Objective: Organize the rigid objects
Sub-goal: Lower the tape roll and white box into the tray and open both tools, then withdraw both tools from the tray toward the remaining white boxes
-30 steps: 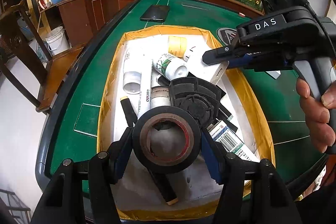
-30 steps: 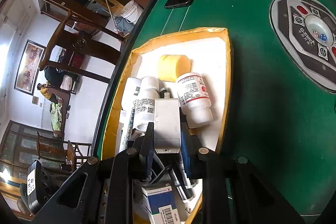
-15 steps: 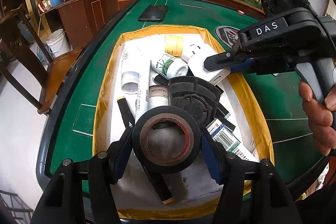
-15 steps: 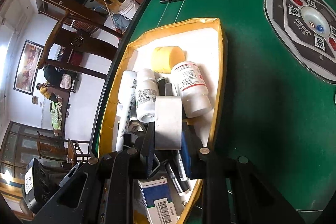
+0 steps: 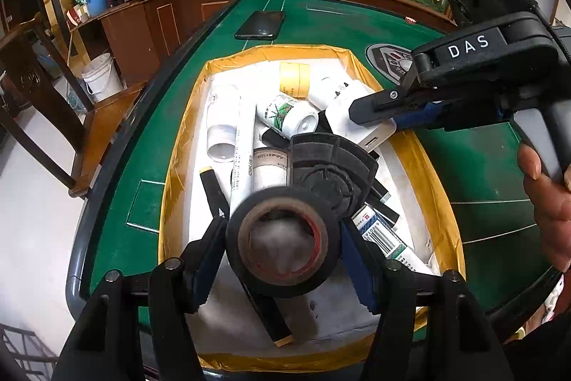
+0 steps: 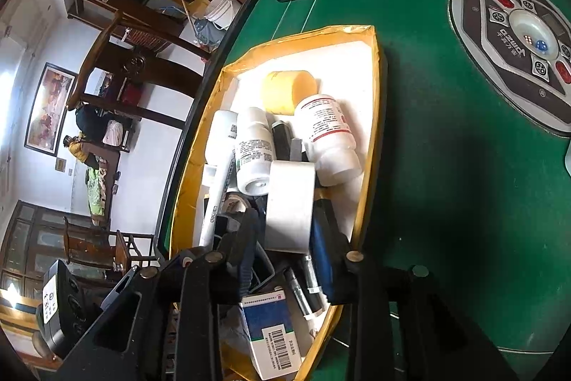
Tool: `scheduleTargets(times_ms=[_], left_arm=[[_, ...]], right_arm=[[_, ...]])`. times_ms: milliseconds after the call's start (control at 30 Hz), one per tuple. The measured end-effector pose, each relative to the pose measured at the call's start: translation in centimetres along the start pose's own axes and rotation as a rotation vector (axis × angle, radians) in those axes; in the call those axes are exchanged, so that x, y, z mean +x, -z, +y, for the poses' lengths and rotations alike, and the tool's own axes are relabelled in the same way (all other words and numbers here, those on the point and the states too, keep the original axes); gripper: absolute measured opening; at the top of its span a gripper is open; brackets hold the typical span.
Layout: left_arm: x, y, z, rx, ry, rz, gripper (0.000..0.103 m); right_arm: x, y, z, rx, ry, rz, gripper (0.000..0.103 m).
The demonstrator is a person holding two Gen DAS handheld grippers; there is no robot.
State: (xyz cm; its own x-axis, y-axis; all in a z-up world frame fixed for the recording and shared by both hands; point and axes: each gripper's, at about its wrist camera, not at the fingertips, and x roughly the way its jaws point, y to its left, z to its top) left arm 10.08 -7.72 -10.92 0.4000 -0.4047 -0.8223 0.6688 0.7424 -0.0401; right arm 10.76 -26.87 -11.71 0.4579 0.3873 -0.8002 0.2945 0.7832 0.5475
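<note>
My left gripper [image 5: 283, 247] is shut on a black tape roll [image 5: 283, 243] and holds it above the near end of a yellow-rimmed white tray [image 5: 178, 145]. My right gripper [image 6: 287, 220] is shut on a white rectangular block [image 6: 289, 206] over the same tray [image 6: 374, 116]; it shows in the left wrist view [image 5: 378, 116] at the tray's right side. The tray holds white bottles [image 6: 330, 134], a yellow roll [image 6: 287, 90], a black round part [image 5: 332, 166], black markers [image 5: 214, 195] and a barcoded box [image 6: 273, 334].
The tray lies on a green felt table [image 5: 481, 174] near its left edge. A black phone [image 5: 260, 24] lies beyond the tray. A grey control panel [image 6: 517, 45] sits right of it. A wooden chair [image 5: 53, 102] and a white bucket [image 5: 100, 77] stand left of the table.
The right gripper has drawn back toward the tray's near right with the white block. The left gripper has held the tape roll nearly still.
</note>
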Motion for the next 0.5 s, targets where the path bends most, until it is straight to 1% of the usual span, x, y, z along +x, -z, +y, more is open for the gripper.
scheduleTargets(times_ms=[133, 300, 433, 500], left_arm=[[-0.4, 0.0, -0.4, 0.018, -0.018, -0.013, 0.074], [-0.7, 0.1, -0.5, 0.019, -0.032, -0.016, 0.076], [-0.9, 0.2, -0.7, 0.014, -0.042, -0.019, 0.080], [-1.1, 0.3, -0.9, 0.013, -0.046, -0.021, 0.081]], right_arm=[[-0.3, 0.2, 0.3, -0.013, -0.002, 0.000, 0.033], [-0.7, 0.6, 0.7, -0.020, -0.007, -0.001, 0.035], [-1.2, 1.0, 0.7, -0.019, -0.012, -0.002, 0.035], [-1.6, 1.4, 0.5, -0.017, -0.014, -0.007, 0.035]])
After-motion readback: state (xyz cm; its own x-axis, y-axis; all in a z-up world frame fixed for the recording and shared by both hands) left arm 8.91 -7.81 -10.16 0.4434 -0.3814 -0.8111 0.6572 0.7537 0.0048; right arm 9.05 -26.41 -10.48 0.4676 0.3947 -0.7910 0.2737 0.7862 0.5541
